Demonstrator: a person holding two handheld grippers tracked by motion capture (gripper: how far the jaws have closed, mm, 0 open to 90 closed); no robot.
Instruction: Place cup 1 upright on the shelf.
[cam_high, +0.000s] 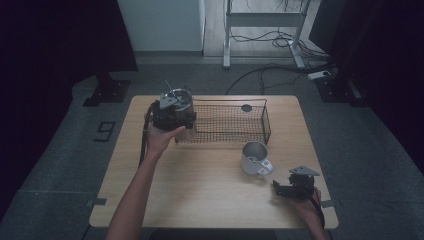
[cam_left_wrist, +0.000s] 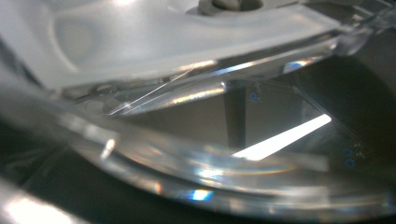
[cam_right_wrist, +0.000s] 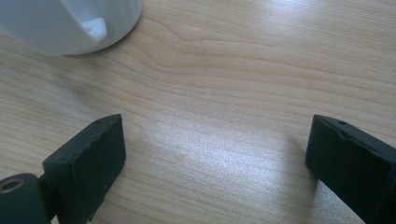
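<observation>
High view shows my wooden tabletop (cam_high: 210, 185) with a black wire basket (cam_high: 227, 122) at the back. My left gripper (cam_high: 172, 114) holds a clear, shiny cup (cam_high: 181, 100) up at the basket's left end; its jaws are around the cup. A metal mug (cam_high: 254, 157) stands near the basket's front. My right gripper (cam_high: 295, 184) rests just beside the mug, jaws wide with nothing between.

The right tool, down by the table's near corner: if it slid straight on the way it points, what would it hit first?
Probably the white mug. The right tool stands open over bare table, and the mug sits ahead, slightly to one side, so it might only graze it.
</observation>
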